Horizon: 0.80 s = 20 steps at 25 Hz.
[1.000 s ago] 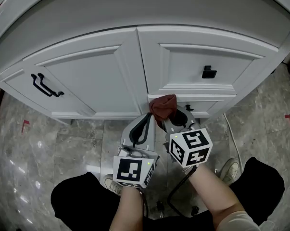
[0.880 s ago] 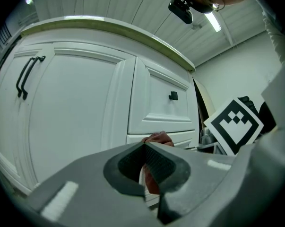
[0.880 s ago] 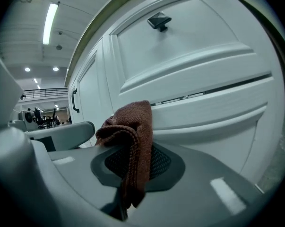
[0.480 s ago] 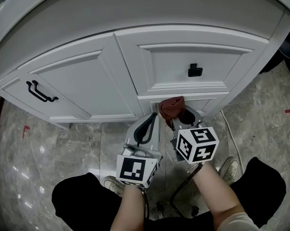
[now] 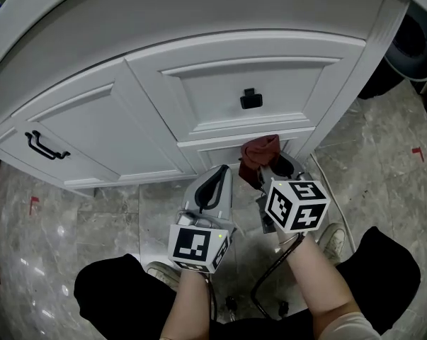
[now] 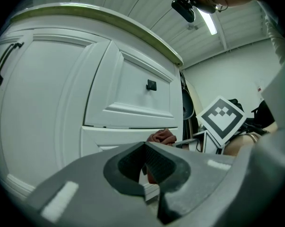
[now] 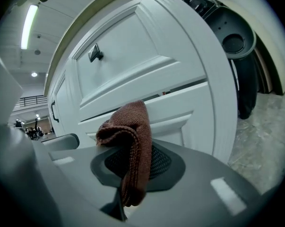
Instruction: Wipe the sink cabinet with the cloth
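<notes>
The white sink cabinet (image 5: 220, 83) curves across the head view, with a panelled door at left and two drawers at right. A reddish-brown cloth (image 5: 259, 154) is bunched against the lower drawer's front, near its right end. My right gripper (image 5: 271, 168) is shut on the cloth (image 7: 130, 136), which folds over the jaws and hangs between them. My left gripper (image 5: 212, 184) sits just left of it, shut and holding nothing, a little short of the cabinet. The left gripper view shows the cloth (image 6: 162, 137) beyond its closed jaws.
The upper drawer carries a black knob (image 5: 251, 99); the door has a black handle (image 5: 44, 146). A black bin (image 5: 411, 44) stands past the cabinet's right corner. The marble floor (image 5: 383, 161) has red tape marks. The person's shoe (image 5: 333, 236) and dark knees are below.
My right gripper has carried the cloth rightward along the lower drawer front, from near the door's edge to near the cabinet's right corner. The left gripper followed alongside.
</notes>
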Each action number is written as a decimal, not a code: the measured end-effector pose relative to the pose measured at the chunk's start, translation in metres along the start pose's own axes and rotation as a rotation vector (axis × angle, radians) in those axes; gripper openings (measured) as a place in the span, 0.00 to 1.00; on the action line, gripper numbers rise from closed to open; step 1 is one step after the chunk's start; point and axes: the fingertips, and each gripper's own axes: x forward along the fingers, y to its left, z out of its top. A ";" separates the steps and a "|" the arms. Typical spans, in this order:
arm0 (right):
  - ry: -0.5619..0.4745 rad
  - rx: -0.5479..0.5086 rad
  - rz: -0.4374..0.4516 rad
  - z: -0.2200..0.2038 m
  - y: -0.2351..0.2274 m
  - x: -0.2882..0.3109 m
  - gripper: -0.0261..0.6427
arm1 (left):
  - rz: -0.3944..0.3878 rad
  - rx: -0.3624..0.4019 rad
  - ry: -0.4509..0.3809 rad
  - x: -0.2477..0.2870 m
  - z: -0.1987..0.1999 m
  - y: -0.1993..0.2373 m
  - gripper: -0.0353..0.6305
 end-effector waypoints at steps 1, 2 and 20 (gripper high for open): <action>-0.001 0.001 -0.018 0.001 -0.007 -0.003 0.17 | -0.009 0.002 0.004 0.002 -0.001 -0.004 0.05; -0.003 0.001 -0.035 0.003 -0.014 -0.006 0.17 | -0.016 0.003 0.007 0.004 -0.002 -0.008 0.05; -0.145 -0.017 -0.225 0.035 -0.075 -0.054 0.16 | -0.025 -0.018 0.087 0.011 -0.042 -0.018 0.05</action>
